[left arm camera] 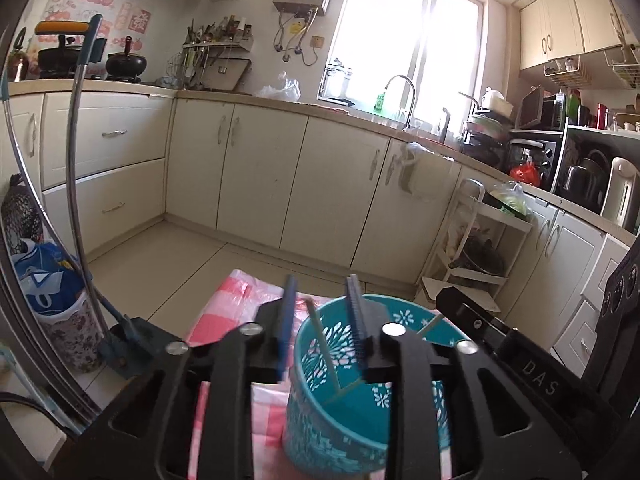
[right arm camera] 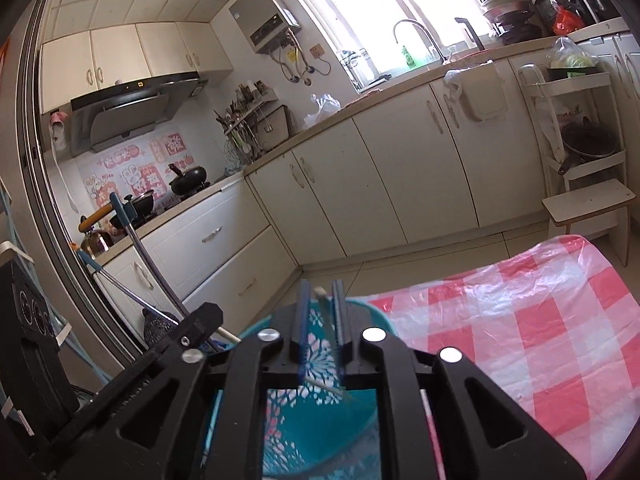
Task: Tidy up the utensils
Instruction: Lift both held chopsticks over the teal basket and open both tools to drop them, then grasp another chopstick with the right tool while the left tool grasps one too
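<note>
**Chopstick going into the teal holder**

The right gripper (right arm camera: 320, 334) is pinching a pale chopstick (right arm camera: 325, 344) between its blue-padded fingers (right arm camera: 303, 332), the jaws drawn close with the stick caught between them. In the right wrist view the stick runs along the fingers: its blunt upper end pokes out just past the fingertips, and its lower part slants down and to the right, into the teal utensil holder (right arm camera: 362, 408) directly below.

The left gripper (left arm camera: 322, 328) hangs over the same holder (left arm camera: 332, 432) with its jaws spread apart and gripping nothing. In its view, a chopstick (left arm camera: 325, 350) stands in the gap between the fingers, leaning top-left to bottom-right with its foot down near the holder's inner dividers; a second thin stick (left arm camera: 430, 324) rests against the far rim. Whether the leaning one is the very stick the right gripper holds cannot be told for sure.

The holder is round, with white flower cut-outs, and stands on a table under a red-and-white checked plastic cloth (right arm camera: 520, 340).

The step in hand looks like dropping a chopstick into a compartment. The next move probably calls for lowering it until its tip meets the bottom, then parting the jaws so it settles against the rim, keeping the long axis close to upright so it does not tip out. No other loose utensils are visible on the cloth.
</note>
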A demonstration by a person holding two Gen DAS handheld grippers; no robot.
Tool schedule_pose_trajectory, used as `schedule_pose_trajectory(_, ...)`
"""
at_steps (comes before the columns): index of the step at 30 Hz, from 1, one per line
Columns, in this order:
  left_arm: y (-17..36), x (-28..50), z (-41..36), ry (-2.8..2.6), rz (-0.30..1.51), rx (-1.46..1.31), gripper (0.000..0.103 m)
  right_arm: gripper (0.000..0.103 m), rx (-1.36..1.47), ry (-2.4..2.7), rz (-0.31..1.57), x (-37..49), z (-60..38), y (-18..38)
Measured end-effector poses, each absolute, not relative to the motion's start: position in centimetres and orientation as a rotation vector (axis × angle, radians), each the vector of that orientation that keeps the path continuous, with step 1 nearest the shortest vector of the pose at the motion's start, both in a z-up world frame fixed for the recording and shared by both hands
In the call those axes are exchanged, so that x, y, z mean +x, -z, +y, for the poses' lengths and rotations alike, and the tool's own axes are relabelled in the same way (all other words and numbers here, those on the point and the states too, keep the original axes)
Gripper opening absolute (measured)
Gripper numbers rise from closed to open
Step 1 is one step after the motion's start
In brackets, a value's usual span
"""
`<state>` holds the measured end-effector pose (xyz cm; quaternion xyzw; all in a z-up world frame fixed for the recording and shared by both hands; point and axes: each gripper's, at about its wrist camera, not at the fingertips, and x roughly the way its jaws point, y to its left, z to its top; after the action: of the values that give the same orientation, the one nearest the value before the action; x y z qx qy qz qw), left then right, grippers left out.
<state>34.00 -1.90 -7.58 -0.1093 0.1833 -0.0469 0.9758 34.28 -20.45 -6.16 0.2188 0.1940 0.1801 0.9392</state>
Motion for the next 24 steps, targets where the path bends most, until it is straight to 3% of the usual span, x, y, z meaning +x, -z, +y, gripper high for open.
schedule_pose_trajectory(4, 6.8, 31.1, -1.2, 0.075, 0.358, -0.21, 0.053, 0.021, 0.464, -0.358, 0.404, 31.5, -21.6, 5.8)
schedule_pose_trajectory(7, 6.6, 28.0, -0.2, 0.052, 0.374, -0.21, 0.061, 0.024, 0.46, -0.339, 0.42, 28.0, -22.8, 5.8)
schedule_pose_trajectory(13, 9.0, 23.8, 0.7, 0.044, 0.492, -0.201, 0.064, 0.023, 0.361, -0.305, 0.682, 22.8, -22.1, 10.5)
schedule_pose_trajectory(17, 12.0, 23.0, -0.4, 0.054, 0.639, -0.167, 0.064, 0.017, 0.3, -0.306, 0.852, 22.2, -20.6, 14.4)
schedule_pose_trajectory(24, 16.1, 24.1, -4.0, 0.066, 0.829, -0.039, 0.064, 0.015, 0.19, -0.308, 0.933, 22.3, -18.5, 17.2)
